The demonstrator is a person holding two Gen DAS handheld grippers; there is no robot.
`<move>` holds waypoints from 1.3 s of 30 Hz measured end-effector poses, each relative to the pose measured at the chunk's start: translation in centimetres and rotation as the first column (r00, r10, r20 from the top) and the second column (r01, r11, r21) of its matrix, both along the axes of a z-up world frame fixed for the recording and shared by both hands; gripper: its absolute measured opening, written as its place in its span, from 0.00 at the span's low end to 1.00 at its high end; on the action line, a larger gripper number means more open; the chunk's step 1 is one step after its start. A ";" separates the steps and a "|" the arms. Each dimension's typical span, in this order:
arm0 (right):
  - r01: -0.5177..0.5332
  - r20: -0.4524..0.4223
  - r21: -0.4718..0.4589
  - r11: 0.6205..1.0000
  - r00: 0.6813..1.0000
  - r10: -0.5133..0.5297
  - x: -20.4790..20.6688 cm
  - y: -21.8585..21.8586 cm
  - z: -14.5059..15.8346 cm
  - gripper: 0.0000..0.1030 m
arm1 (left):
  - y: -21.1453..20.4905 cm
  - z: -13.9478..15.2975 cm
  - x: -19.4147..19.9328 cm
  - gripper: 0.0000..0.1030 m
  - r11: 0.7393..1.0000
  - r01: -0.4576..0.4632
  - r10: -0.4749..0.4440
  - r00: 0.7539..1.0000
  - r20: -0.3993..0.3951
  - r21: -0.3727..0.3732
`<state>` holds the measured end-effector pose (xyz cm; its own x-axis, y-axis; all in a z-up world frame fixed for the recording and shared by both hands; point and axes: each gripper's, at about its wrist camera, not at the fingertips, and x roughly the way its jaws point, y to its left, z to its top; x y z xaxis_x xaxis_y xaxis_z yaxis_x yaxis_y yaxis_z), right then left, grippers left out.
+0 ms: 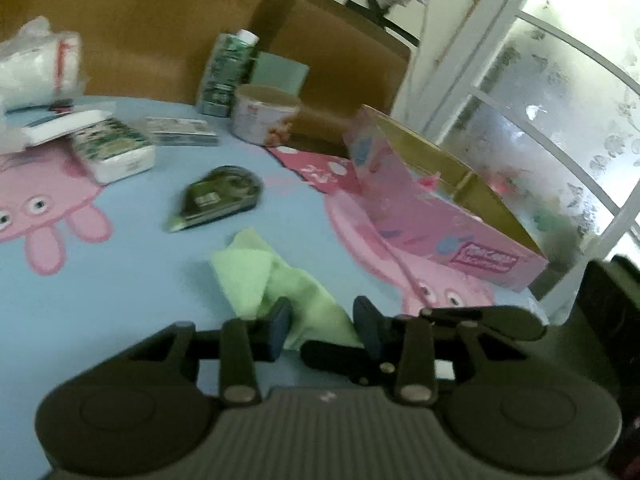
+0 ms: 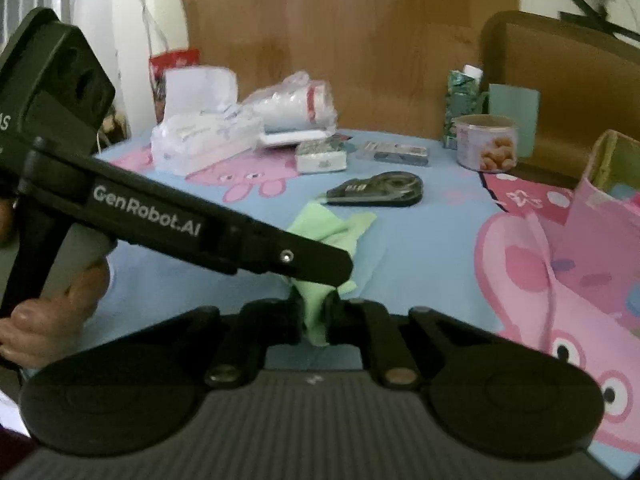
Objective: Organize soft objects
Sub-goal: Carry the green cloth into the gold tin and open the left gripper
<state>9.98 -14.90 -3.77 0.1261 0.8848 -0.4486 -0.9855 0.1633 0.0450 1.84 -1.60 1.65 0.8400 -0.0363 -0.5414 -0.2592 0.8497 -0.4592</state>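
the green cloth [image 1: 276, 280] lies crumpled on the table [image 1: 120, 280], at 6 o'clock of the tape dispenser [image 1: 220, 200]. left hand-held gripper [image 1: 322, 326]: fingers apart, straddling the cloth's near edge. right hand-held gripper [image 2: 316, 316]: clamped on a cloth fold; pink box [image 2: 592, 264] at 3 o'clock.

Soft matt green cloth [image 1: 276, 280], glossy pink cardboard box [image 1: 424, 216], perhaps plastic-wrapped tissue pack [image 1: 116, 148], matt black tongs [image 2: 316, 316].
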 end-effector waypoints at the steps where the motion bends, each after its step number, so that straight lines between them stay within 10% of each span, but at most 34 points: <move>1: 0.014 -0.002 0.024 1.000 1.000 -0.014 0.4 -0.6 0.1 0.09 | -0.3 0.4 0.5 0.34 1.000 0.015 -0.015 1.000 0.008 0.000; 8: 0.199 0.080 0.244 0.949 0.971 -0.224 2.5 -6.0 2.6 0.09 | -5.5 5.5 7.1 0.34 0.967 0.183 -0.201 0.975 0.092 0.174; 17: 0.485 0.066 0.372 0.791 0.837 -0.544 9.0 -13.3 3.9 0.10 | -14.0 7.6 19.3 0.38 0.873 0.371 -0.421 0.901 0.104 0.318; 22: 0.606 0.067 0.317 0.729 0.753 -0.655 12.8 -14.3 2.6 0.12 | -16.7 6.2 22.9 0.65 0.866 0.350 -0.391 0.919 0.048 0.358; 25: 0.678 0.070 0.310 0.666 0.683 -0.727 14.3 -14.8 2.0 0.42 | -16.6 6.0 23.0 0.78 0.871 0.318 -0.356 0.934 0.035 0.375; 27: 0.719 0.069 0.329 0.612 0.628 -0.775 15.2 -15.2 1.8 0.84 | -16.0 6.0 22.2 0.84 0.874 0.295 -0.338 0.940 0.048 0.386; 29: 0.743 0.072 0.370 0.558 0.576 -0.814 15.0 -15.9 1.3 0.85 | -15.2 6.3 21.3 0.84 0.879 0.266 -0.312 0.948 0.057 0.395; 33: 0.747 0.019 0.389 0.540 0.579 -0.815 14.7 -16.8 1.3 0.85 | -13.1 6.3 18.1 0.83 0.894 0.230 -0.278 0.958 0.075 0.384; 39: 0.647 0.016 0.448 0.618 0.685 -0.728 12.7 -15.7 2.6 0.63 | -7.9 4.4 10.7 0.83 0.923 0.130 -0.161 0.985 0.056 0.362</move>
